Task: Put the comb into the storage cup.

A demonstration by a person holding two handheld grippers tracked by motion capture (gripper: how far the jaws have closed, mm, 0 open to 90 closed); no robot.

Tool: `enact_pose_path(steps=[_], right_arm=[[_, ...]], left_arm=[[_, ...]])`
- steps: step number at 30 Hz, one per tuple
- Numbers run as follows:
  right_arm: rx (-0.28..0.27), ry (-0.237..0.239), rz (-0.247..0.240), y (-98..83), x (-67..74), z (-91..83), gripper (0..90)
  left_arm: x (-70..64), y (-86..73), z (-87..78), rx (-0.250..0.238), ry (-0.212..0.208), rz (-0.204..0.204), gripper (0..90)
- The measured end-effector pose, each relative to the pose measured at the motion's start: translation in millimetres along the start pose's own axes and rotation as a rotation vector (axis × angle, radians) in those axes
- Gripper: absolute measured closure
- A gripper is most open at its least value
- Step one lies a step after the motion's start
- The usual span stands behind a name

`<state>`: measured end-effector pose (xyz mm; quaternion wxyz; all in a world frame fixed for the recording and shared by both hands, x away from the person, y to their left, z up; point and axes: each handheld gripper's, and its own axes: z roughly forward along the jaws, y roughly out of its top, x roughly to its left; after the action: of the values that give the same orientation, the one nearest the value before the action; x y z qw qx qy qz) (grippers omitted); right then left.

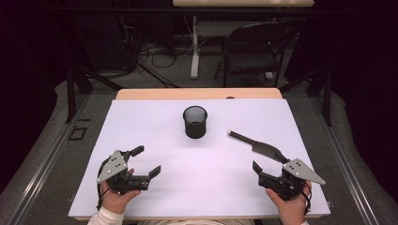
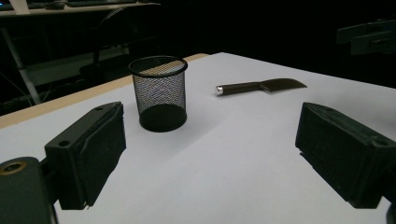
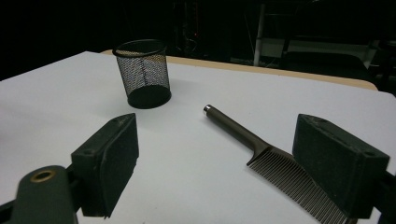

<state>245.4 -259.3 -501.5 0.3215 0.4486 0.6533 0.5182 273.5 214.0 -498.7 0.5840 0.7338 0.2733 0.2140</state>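
A black wire-mesh cup (image 1: 195, 122) stands upright on the white board (image 1: 141, 122), near its far middle. A dark comb (image 1: 256, 144) with a long round handle lies flat to the cup's right, its handle pointing at the cup. My left gripper (image 1: 148, 160) rests near the front left, open, with nothing between its jaws; in the left gripper view (image 2: 210, 158) it faces the cup (image 2: 159, 93) and the comb (image 2: 261, 86). My right gripper (image 1: 269, 164) is open at the front right. The comb's toothed end (image 3: 280, 172) lies on the board just inside its right jaw, with the cup (image 3: 142, 74) farther off.
The board lies on a wooden table whose far edge (image 1: 197, 93) shows beyond it. A black folding chair (image 1: 256, 47), a white table leg (image 1: 195, 47) and loose cables (image 1: 159, 54) are on the floor behind. A hand holds each gripper at the board's near edge.
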Motion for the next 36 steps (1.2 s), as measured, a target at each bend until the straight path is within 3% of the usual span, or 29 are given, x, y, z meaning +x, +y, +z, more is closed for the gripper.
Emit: enact_pose_path(steps=[11,16,21,25,26,28,32,36], right_arm=[[0.031,0.015,-0.006,-2.3,0.4,6.9,16.6],[0.064,0.04,-0.008,-2.3,0.0,12.8,26.7],[0.087,0.046,-0.012,-2.6,1.1,17.4,29.9],[0.118,0.017,0.02,-2.4,-0.6,24.1,31.6],[0.14,0.017,0.055,-1.4,-3.7,27.6,32.3],[0.144,0.002,0.058,-0.3,-5.2,30.1,34.5],[0.158,0.017,0.079,3.2,-8.0,37.3,37.5],[0.154,0.025,0.057,7.2,-7.5,45.4,39.2]], left_arm=[[1.4,-2.8,2.7,0.005,-0.002,-0.005,8.6],[2.9,-5.8,3.3,0.032,0.006,-0.013,8.7],[3.3,-6.3,1.0,0.03,0.01,-0.028,8.7],[4.2,-6.9,0.8,0.035,0.011,-0.035,8.7],[4.0,-7.0,0.9,0.035,0.01,-0.036,8.7],[3.6,-6.6,0.5,0.027,0.011,-0.036,8.7],[4.2,-6.8,-0.3,0.036,0.014,-0.043,8.7],[4.7,-6.9,-0.6,0.033,0.011,-0.052,8.7]])
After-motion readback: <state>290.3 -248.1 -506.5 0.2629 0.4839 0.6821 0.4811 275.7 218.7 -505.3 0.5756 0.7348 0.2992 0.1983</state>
